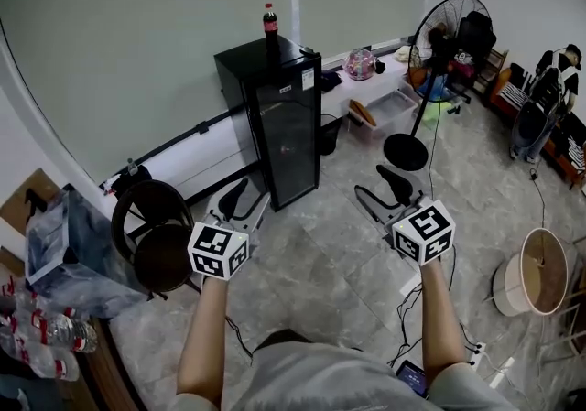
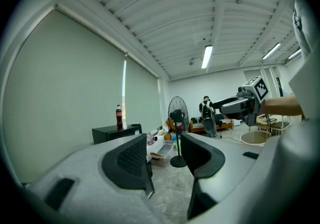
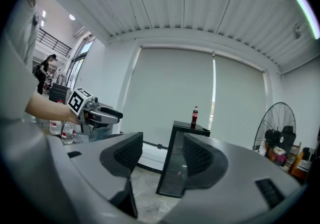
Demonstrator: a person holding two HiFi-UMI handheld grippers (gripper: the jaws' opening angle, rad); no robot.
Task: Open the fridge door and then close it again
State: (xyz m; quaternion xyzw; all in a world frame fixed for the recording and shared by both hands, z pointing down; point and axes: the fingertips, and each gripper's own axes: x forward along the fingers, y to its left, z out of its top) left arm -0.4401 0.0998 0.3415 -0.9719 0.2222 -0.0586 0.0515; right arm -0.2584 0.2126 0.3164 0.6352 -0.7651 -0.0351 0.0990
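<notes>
1. Left tongs (image 1: 242, 204) and right tongs (image 1: 385, 195) — both released, nothing between the jaws, held level at lower centre, likely readied for the door.
2. Fridge (image 1: 286, 135) stands upper centre, door shut, well apart from both.
3. Bare floor (image 1: 339, 244) lies between — fan base (image 1: 406, 151) crowds the right.

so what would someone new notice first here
The tall black fridge stands against the pale blind, door shut, with a cola bottle on top. Nearer the camera, the left gripper and right gripper are held out in front, jaws apart and empty.
</notes>
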